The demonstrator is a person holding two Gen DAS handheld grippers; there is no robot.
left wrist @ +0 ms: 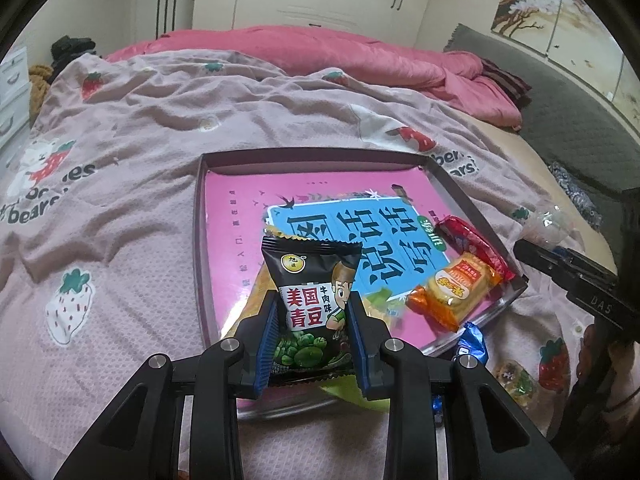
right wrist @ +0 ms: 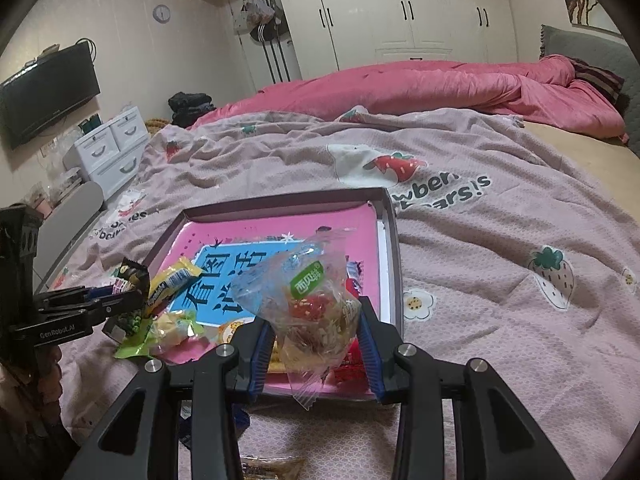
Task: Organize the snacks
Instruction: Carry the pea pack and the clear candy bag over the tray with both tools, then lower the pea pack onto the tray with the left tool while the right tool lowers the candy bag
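Note:
My left gripper (left wrist: 312, 308) is shut on a black green-pea snack packet (left wrist: 312, 280), held upright over the near edge of the pink box tray (left wrist: 224, 184). In the right wrist view the same left gripper (right wrist: 132, 300) with the pea packet (right wrist: 130, 280) shows at the left. My right gripper (right wrist: 316, 320) is shut on a clear plastic snack bag (right wrist: 308, 292) with a green label, above the pink box tray (right wrist: 390, 240) near its front right. An orange cracker pack (left wrist: 456, 284) and a red pack (left wrist: 472, 240) lie in the tray.
The tray rests on a pink strawberry-print blanket (left wrist: 140, 152) on a bed. A blue wrapper (left wrist: 474, 342) and a clear candy pack (left wrist: 514, 376) lie on the blanket beside the tray. A yellow packet (right wrist: 172, 280) and a green-edged packet (right wrist: 168, 332) sit at the tray's left.

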